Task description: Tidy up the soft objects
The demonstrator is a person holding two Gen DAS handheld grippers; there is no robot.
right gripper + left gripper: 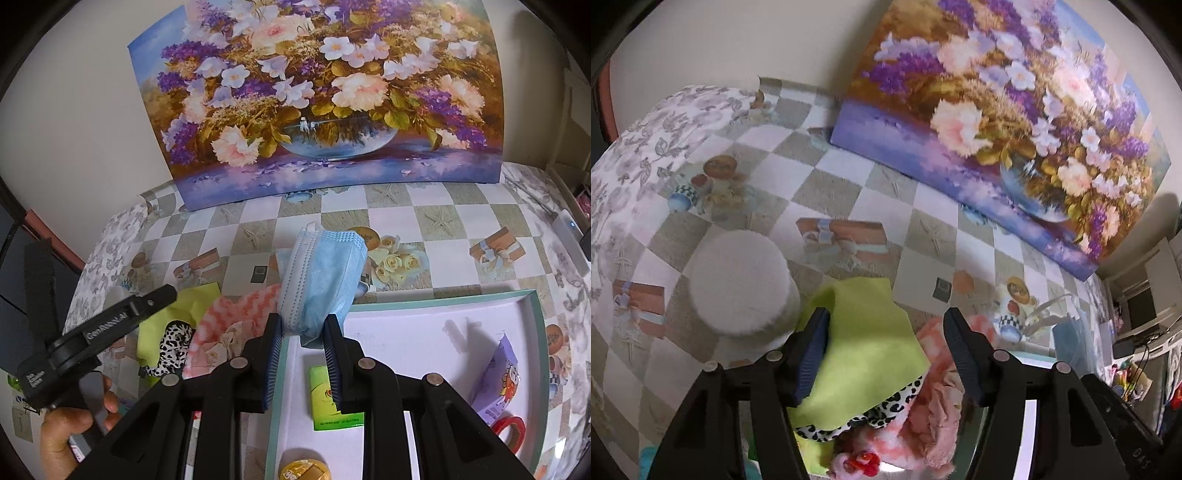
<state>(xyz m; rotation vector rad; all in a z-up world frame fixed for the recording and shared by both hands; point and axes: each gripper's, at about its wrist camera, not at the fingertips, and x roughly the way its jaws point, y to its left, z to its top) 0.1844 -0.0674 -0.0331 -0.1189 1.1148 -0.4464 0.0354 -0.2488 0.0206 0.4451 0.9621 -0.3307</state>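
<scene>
- Round white fluffy pad (740,282): lies on the checked, picture-printed tablecloth (827,184), at the left of the soft heap and just beside it; judged to be one more soft item awaiting sorting.
- Lime-green felt cloth (864,350): spread on top of the heap, partly covering a leopard-print fabric band (886,410) and, to their right, a pink-and-white knitted cloth (936,338) with crumpled pink fabric below (all gathered in one place, presumably as the stock to be sorted).
- Left gripper (884,350): tilted down over the heap, jaws standing well apart with the green cloth between them; the pads do not press on it, so it is released, holding nothing. The left-hand pad lies against or just above the cloth edge (contact cannot be told).
- Person's hand (70,428): seen in the right wrist view, wrapped around the left tool's handle.
- Right gripper (301,350): clenched on a folded pale-blue pleated face mask (325,280), which stands up from the jaws, held above the near-left corner of the tray.
- Shallow teal-rimmed white tray (406,332): at the right; holds a green packet (338,413), a purple printed card (498,384), a red tape ring and a gold disc. The mask seems poised for setting down here.
- Flower painting (317,99): leans on the wall behind.
</scene>
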